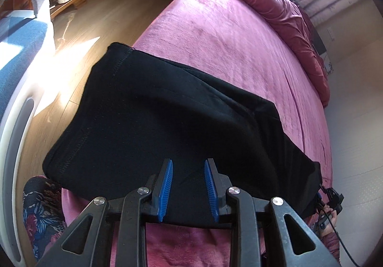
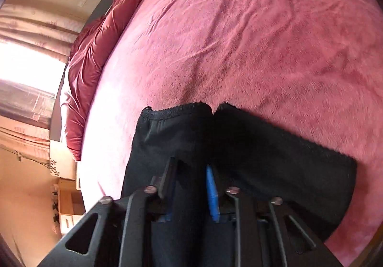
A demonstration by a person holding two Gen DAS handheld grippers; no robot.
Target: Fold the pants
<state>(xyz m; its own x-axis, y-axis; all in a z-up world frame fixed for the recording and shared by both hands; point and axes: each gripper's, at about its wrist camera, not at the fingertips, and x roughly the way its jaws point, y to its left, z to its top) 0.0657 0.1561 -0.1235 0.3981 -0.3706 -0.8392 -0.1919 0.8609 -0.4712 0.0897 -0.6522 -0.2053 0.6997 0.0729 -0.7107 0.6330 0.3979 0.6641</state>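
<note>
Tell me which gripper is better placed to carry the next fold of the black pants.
Right, probably. The right gripper has fabric of the black pants filling the gap between its fingers, so it can carry that edge over. The left gripper stands open above the pants, holding nothing.

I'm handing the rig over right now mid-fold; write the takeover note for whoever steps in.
Left tongs: open, empty, above the near edge of the black fabric pants.
Right tongs: black cloth runs between the pads; whether they pinch it is unclear.
Pants lie on the pink plush bedspread, one end hanging past the bed's edge over the wooden floor.
Done: part-folded, waistband showing.
Left: finish folding, flatten.
</note>
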